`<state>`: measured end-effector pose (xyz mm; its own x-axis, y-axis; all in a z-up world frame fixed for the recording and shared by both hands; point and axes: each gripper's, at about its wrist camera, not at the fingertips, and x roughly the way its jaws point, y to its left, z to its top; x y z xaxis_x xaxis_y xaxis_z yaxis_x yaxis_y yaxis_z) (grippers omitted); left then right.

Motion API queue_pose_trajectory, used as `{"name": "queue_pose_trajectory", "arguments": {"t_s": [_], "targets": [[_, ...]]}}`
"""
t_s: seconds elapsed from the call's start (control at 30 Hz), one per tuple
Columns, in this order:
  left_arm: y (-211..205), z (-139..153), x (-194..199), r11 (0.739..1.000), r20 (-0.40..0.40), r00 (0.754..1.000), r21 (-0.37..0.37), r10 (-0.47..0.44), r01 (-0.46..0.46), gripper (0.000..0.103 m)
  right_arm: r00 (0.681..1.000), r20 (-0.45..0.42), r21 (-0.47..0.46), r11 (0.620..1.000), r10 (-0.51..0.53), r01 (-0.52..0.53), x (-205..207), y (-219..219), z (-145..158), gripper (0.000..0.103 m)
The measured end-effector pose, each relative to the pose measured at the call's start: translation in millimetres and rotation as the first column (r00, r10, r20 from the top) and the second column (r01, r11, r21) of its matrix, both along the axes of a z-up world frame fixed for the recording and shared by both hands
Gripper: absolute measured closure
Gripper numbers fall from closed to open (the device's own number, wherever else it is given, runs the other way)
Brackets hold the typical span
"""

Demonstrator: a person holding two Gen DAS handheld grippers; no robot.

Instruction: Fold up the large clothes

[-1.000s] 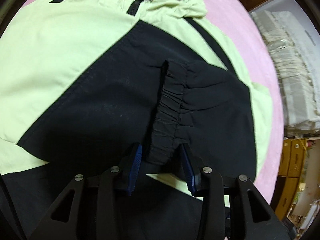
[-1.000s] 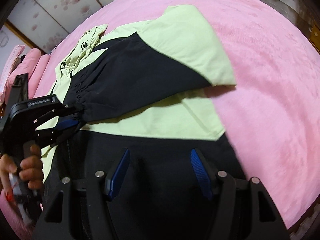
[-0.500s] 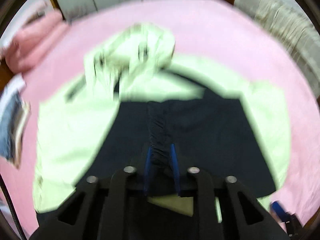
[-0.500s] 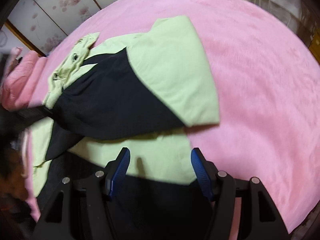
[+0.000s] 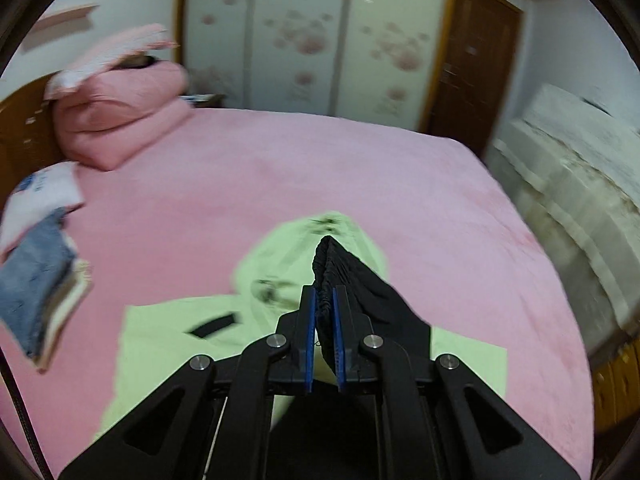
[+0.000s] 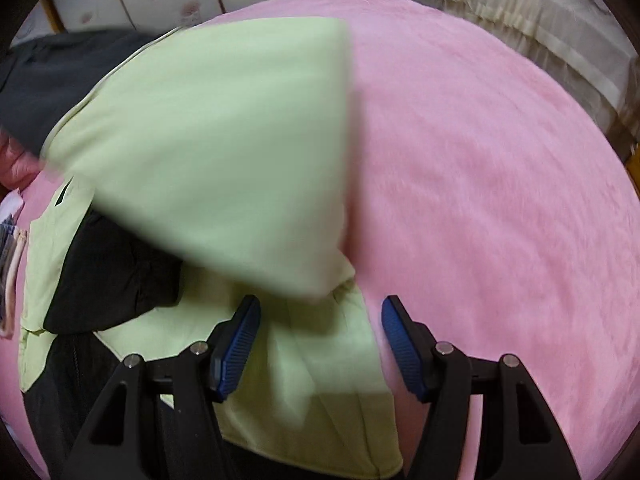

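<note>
The raised sleeve (image 6: 224, 152) is motion-blurred; the jacket's (image 5: 168, 344) near part hides behind the left tool (image 5: 324, 332).

No legible text, label, brand, number or sign is found in either view; the only candidate is a blue mark on the white cloth (image 5: 42, 192) at the left edge of the bed (image 5: 280, 168), and it is too blurred to read.
</note>
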<state>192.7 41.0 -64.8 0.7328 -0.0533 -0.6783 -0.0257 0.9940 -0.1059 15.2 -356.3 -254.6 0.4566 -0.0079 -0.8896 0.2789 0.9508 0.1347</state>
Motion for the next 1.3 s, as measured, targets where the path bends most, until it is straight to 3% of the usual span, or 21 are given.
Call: {"name": "queue_pose_trajectory", "arguments": {"t_s": [0.13, 0.23, 0.33, 0.4, 0.5, 0.57, 0.7, 0.8, 0.87, 0.97, 1.03, 1.13, 1.17, 1.2, 1.23, 1.27, 1.3], "targets": [[51.1, -25.1, -5.9, 0.992, -0.066, 0.991, 0.058, 0.120, -0.116, 0.097, 1.000, 0.005, -0.030, 0.999, 0.016, -0.016, 10.6, -2.4, -1.4, 0.040], [88.3, -76.2, -16.0, 0.981, -0.191, 0.963, 0.045, 0.192, -0.187, 0.097, 1.000, -0.010, -0.045, 0.999, 0.001, -0.002, 14.9, -9.6, -5.0, 0.040], [115.7, -136.7, -27.8, 0.965, -0.331, 0.906, 0.091, 0.264, -0.248, 0.097, 1.000, -0.006, -0.002, 1.000, -0.023, 0.023, 9.2, -24.3, -6.8, 0.040], [133.1, -175.5, -41.5, 0.952, -0.425, 0.853, 0.114, 0.304, -0.282, 0.097, 0.999, 0.005, 0.030, 0.999, -0.041, 0.040, 5.8, -32.4, -6.9, 0.040], [149.1, -223.7, -60.6, 0.946, -0.541, 0.787, 0.049, 0.296, -0.322, 0.095, 0.997, 0.023, 0.058, 0.995, -0.080, 0.079, -0.8, -41.2, -7.4, 0.037], [153.5, -231.7, -69.7, 0.944, -0.522, 0.804, 0.004, 0.284, -0.331, 0.094, 0.992, 0.033, 0.110, 0.987, -0.122, 0.117, -7.3, -52.4, -8.6, 0.035], [145.9, -224.5, -69.2, 0.968, -0.445, 0.862, 0.045, 0.242, -0.249, 0.094, 0.976, 0.050, 0.216, 0.957, -0.210, 0.195, -16.1, -60.5, -5.7, 0.035], [144.2, -213.2, -60.2, 0.973, -0.406, 0.885, 0.053, 0.227, -0.225, 0.093, 0.951, 0.053, 0.312, 0.909, -0.306, 0.275, -25.8, -70.8, -8.0, 0.035], [148.4, -208.3, -54.4, 0.971, -0.395, 0.888, 0.059, 0.235, -0.231, 0.093, 0.935, 0.028, 0.333, 0.885, -0.354, 0.325, -29.1, -73.3, -9.9, 0.035], [156.9, -206.9, -50.6, 0.968, -0.409, 0.880, 0.034, 0.241, -0.249, 0.094, 0.917, 0.020, 0.231, 0.894, -0.399, 0.385, -36.2, -69.1, 2.9, 0.035], [157.6, -205.3, -55.7, 0.966, -0.447, 0.865, -0.007, 0.229, -0.259, 0.093, 0.906, 0.047, 0.205, 0.891, -0.421, 0.404, -47.2, -68.2, 17.5, 0.035], [152.7, -202.4, -71.7, 0.962, -0.519, 0.843, -0.128, 0.142, -0.241, 0.093, 0.903, 0.115, 0.188, 0.902, -0.413, 0.389, -61.0, -58.5, 43.0, 0.036], [148.5, -200.0, -79.4, 0.959, -0.519, 0.848, -0.169, 0.109, -0.226, 0.093, 0.914, 0.126, 0.196, 0.913, -0.386, 0.359, -60.6, -51.5, 47.7, 0.043], [139.5, -195.8, -89.4, 0.953, -0.509, 0.859, -0.229, 0.057, -0.199, 0.093, 0.934, 0.128, 0.220, 0.928, -0.333, 0.300, -56.0, -40.8, 49.9, 0.063], [132.4, -195.0, -95.0, 0.949, -0.504, 0.863, -0.262, 0.020, -0.175, 0.093, 0.953, 0.120, 0.245, 0.939, -0.278, 0.243, -52.6, -32.5, 48.5, 0.074], [121.4, -194.2, -100.7, 0.944, -0.500, 0.866, -0.301, -0.033, -0.138, 0.093, 0.970, 0.106, 0.275, 0.944, -0.218, 0.182, -45.6, -19.4, 44.9, 0.096], [104.9, -195.3, -106.1, 0.936, -0.496, 0.863, -0.340, -0.100, -0.087, 0.093, 0.982, 0.094, 0.310, 0.942, -0.163, 0.127, -38.4, -5.8, 39.7, 0.103]]}}
